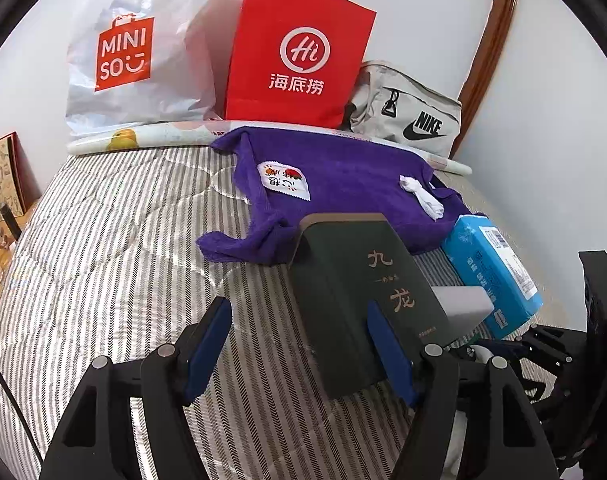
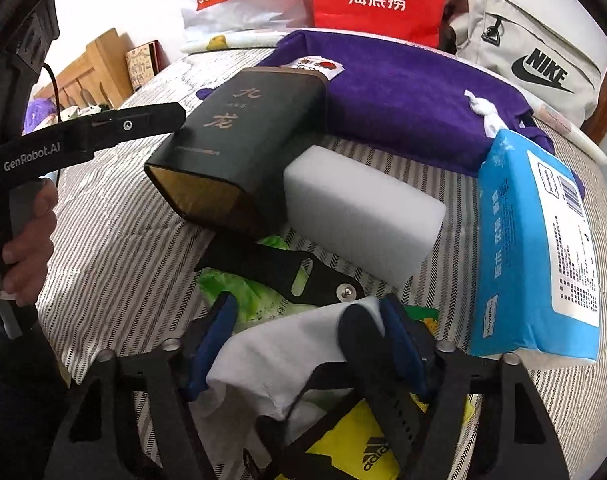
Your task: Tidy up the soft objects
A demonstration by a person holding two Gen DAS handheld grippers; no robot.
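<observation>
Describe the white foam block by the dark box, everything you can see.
The foam block is a plain white rectangular brick, matte and spongy-looking, with no print or visible damage. It lies flat on the striped bedding, its long side slanting toward the camera. Its left side sits against the dark box. The blue tissue pack stands to its right, apart. The purple towel lies behind it.

Open striped quilted bedding [image 1: 103, 280] is left free on the left, while passage rightward is blocked by a dark green rectangular box [image 1: 355, 292] and a blue plastic tissue pack [image 1: 491, 272].
</observation>
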